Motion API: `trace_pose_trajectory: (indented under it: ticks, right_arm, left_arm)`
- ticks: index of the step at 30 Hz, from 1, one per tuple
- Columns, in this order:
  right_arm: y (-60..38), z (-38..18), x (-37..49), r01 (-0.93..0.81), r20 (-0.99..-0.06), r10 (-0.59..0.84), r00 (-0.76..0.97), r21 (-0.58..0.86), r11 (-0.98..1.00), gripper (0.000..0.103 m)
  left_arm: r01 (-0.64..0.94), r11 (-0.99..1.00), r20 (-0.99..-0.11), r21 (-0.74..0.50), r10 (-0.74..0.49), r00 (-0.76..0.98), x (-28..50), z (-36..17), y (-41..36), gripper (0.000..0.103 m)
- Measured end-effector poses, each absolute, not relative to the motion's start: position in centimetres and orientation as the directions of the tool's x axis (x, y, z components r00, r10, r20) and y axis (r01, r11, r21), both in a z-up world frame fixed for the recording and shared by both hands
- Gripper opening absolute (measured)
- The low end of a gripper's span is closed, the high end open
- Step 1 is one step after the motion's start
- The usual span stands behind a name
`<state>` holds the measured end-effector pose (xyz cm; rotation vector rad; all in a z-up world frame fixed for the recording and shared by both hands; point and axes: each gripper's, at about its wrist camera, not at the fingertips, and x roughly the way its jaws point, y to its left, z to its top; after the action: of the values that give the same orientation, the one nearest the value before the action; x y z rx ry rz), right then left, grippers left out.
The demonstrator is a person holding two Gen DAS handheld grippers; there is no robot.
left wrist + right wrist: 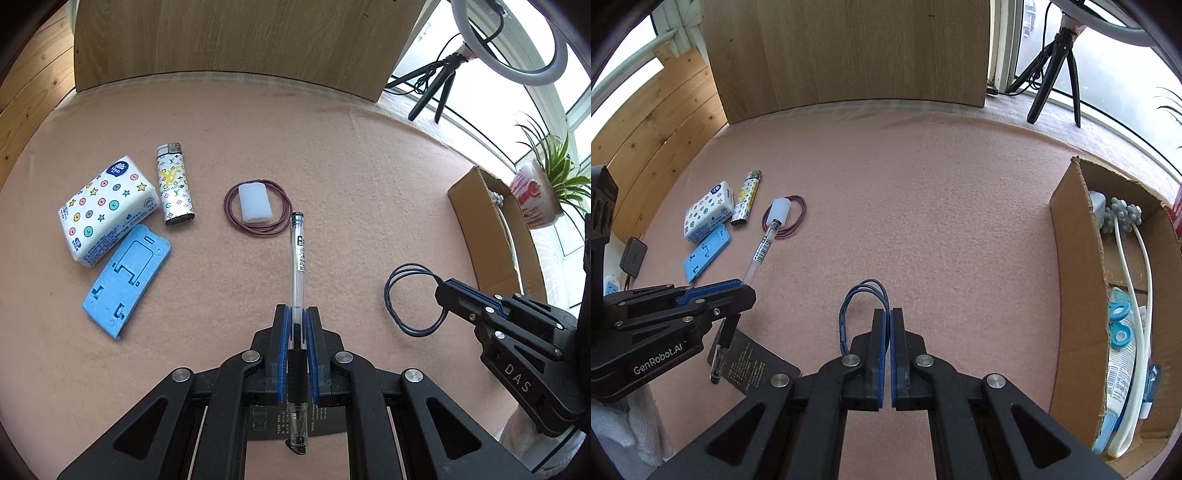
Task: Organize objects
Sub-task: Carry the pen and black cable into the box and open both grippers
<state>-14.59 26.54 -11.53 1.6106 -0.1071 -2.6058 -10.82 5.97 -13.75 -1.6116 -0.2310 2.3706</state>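
Left gripper [295,314]: pressed on a clear pen [297,266], pen held along the fingers, its capped end pointing away toward the middle of the pink counter [332,155]. Right gripper [888,314]: pinched shut on a dark blue elastic loop [862,295], loop hanging out to the left of the tips. Just beyond the pen tip: a purple elastic loop [258,206] with a small white cap [254,202] lying inside it. Further left, close together: a patterned lighter [173,184], a tissue pack [107,206], a blue plastic piece [127,280]. At the far right: a cardboard box [1075,295] with white cable and other things inside.
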Motion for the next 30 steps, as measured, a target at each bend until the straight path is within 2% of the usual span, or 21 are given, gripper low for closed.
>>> trace_pose_trajectory:
  ticks: [16, 30]
  right_arm:
    - [34.6, -5.7, -9.6, -0.116, -0.818, -0.057, -0.572, 0.150, -0.982, 0.002]
    - [42.9, -4.5, -5.2, -0.255, -0.808, 0.044, -0.588, 0.133, -0.958, 0.002]
  left_arm:
    - [-0.249, -0.919, -0.846, -0.307, 0.383, -0.370, -11.0, -9.6, 13.8, 0.009]
    - [-0.402, -0.855, -0.810, -0.328, 0.474, -0.346, -12.1, -6.5, 27.1, 0.009]
